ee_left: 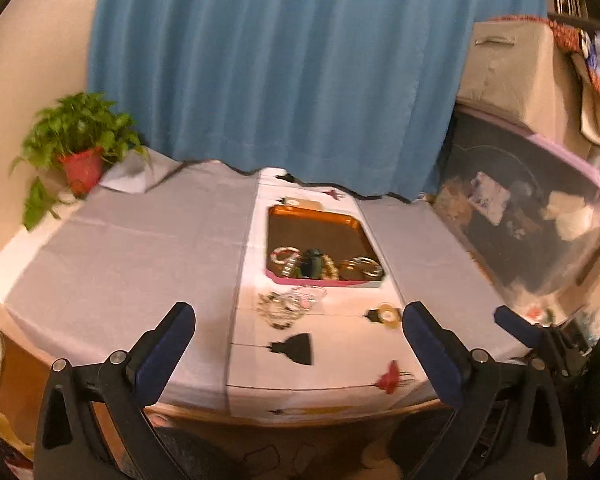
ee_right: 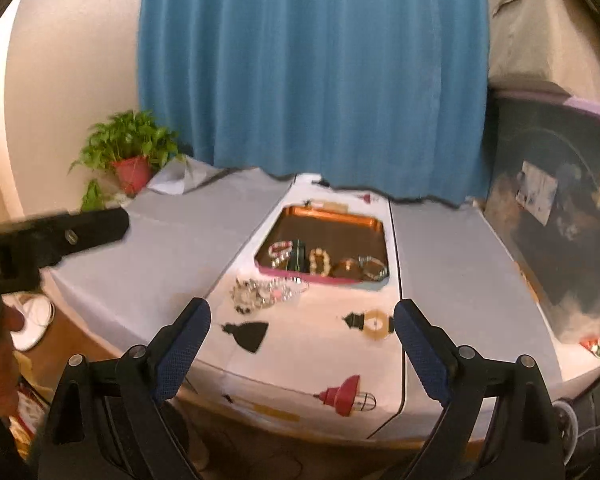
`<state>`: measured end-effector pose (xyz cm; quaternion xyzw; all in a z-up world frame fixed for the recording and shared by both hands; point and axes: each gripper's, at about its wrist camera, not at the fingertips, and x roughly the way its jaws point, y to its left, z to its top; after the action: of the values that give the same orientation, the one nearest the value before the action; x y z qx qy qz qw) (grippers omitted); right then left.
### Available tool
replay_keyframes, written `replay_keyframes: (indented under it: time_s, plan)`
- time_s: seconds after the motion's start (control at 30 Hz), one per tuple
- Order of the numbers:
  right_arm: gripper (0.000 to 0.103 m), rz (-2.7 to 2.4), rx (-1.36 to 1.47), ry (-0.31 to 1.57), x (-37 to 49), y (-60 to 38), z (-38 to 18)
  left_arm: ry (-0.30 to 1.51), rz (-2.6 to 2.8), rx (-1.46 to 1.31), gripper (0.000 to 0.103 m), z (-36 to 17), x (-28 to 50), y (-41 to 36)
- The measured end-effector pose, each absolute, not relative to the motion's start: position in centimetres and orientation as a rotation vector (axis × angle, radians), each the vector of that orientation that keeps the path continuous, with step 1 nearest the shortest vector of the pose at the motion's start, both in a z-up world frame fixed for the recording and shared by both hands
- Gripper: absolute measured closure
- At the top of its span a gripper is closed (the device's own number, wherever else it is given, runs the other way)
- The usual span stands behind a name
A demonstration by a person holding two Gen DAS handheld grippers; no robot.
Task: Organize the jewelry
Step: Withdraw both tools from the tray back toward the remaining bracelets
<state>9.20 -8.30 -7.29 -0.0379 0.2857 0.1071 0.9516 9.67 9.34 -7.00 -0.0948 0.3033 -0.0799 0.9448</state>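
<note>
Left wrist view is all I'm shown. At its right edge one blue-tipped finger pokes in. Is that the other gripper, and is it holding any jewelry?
Observer: Yes. The right wrist view shows the right gripper with both fingers spread wide and nothing between them.
Operator: What is it aimed at?
Observer: The loose jewelry pile on the cloth, just in front of the tray, lies ahead, nearer its left finger.
Operator: Can you see my gripper from there?
Observer: Yes. The black body of the left gripper reaches in from that picture's left edge, with grey cloth behind its tip.
</note>
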Motion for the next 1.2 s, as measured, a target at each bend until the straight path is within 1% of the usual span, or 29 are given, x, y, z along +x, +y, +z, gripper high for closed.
replay_keyframes:
  time_s: [0.13,0.23,0.33,0.4,0.57,0.7,0.83,0.9,1.0,1.1,1.2]
  plan:
    - [0.01,0.22,-0.045,0.606,9.5,-8.2,-6.6,0.62,-0.246,-0.256,0.0,-7.6,9.9,9.6]
    - [0.01,0.253,-0.038,0.617,9.9,-8.2,-6.8,0.62,-0.208,-0.212,0.0,-7.9,10.4,8.9]
    - [0.01,0.182,-0.08,0.571,9.9,-7.9,-7.3,0.622,-0.181,-0.17,0.0,-8.4,10.8,8.2]
    - [0.01,0.113,-0.109,0.547,10.2,-7.7,-8.0,0.658,-0.175,-0.15,0.0,-9.1,11.6,7.8]
    - [0.009,0.205,-0.048,0.604,12.7,-7.9,-9.8,0.707,-0.161,-0.124,0.0,-11.2,13.8,7.6]
    - [0.004,0.249,-0.053,0.62,15.0,-7.7,-11.9,0.755,-0.118,-0.11,0.0,-13.4,16.4,7.7]
    - [0.003,0.328,-0.123,0.759,19.5,-6.5,-15.3,0.789,-0.102,-0.121,0.0,-15.9,19.1,8.7]
    - [0.003,0.36,-0.084,0.799,22.0,-7.0,-16.7,0.833,-0.089,-0.159,0.0,-17.4,21.0,9.6]
    - [0.003,0.449,-0.02,0.76,24.8,-8.1,-18.0,0.849,-0.107,-0.23,0.0,-19.2,23.3,11.0]
    - [0.003,0.421,-0.036,0.735,27.7,-8.1,-19.7,0.825,-0.124,-0.157,0.001,-20.9,25.4,11.2]
    - [0.003,0.453,0.062,0.763,30.0,-8.5,-22.3,0.78,-0.144,-0.09,0.002,-22.6,26.4,11.0]
